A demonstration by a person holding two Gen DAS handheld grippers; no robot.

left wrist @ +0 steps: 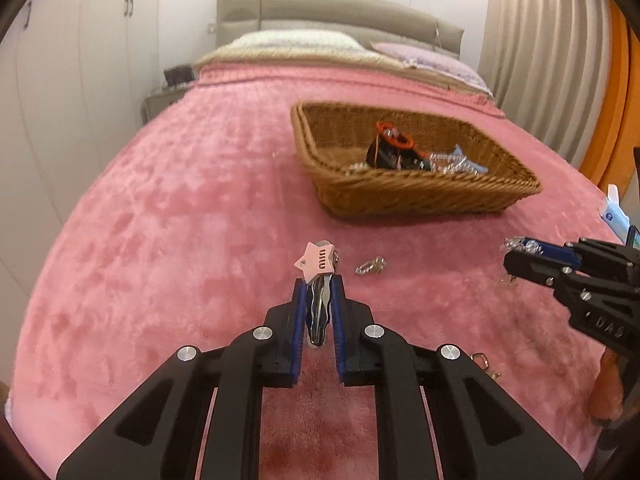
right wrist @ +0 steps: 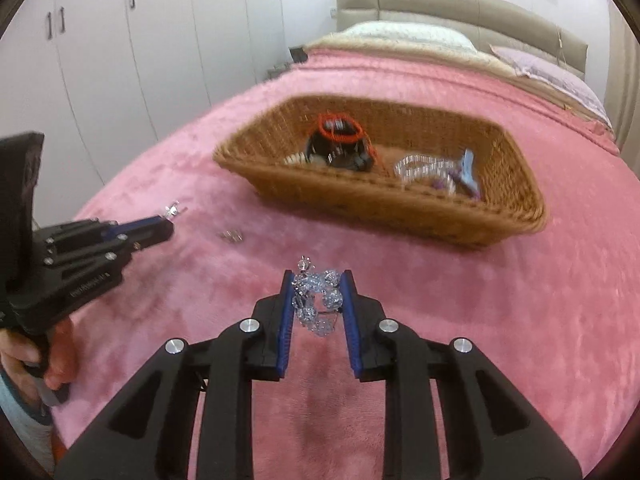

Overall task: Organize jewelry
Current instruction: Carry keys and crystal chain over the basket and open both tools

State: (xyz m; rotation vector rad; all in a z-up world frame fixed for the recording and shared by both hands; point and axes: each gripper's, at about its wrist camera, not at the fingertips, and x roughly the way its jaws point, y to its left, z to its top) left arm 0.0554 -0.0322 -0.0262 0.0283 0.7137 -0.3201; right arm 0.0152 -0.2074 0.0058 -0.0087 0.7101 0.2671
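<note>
Black gripper arms fill the bottom of both wrist views, above a bed with a pink blanket [left wrist: 160,220]. On the left gripper [left wrist: 319,286], the blue pads pinch a silver hair clip [left wrist: 318,308] topped by a pink star [left wrist: 316,262]; the clip stands between the fingers, star end pointing away from the camera. On the right gripper [right wrist: 318,284], the blue pads press from both sides on a bracelet of clear beads [right wrist: 316,304]. Between the two grippers, a small silver piece [left wrist: 370,266] lies alone on the blanket. A hand [right wrist: 44,356] at the left edge of the right wrist view grasps the left gripper's handle. Farther back on the blanket sits a wicker basket [left wrist: 420,196], well apart from both grippers. It holds a red-orange bead loop [right wrist: 340,128] on something black, more clear beads [right wrist: 420,170], and a light blue clip [right wrist: 468,172]. Pillows [left wrist: 296,40] and a grey headboard [left wrist: 340,8] lie beyond, with white wardrobe doors [right wrist: 120,60] to the left.
</note>
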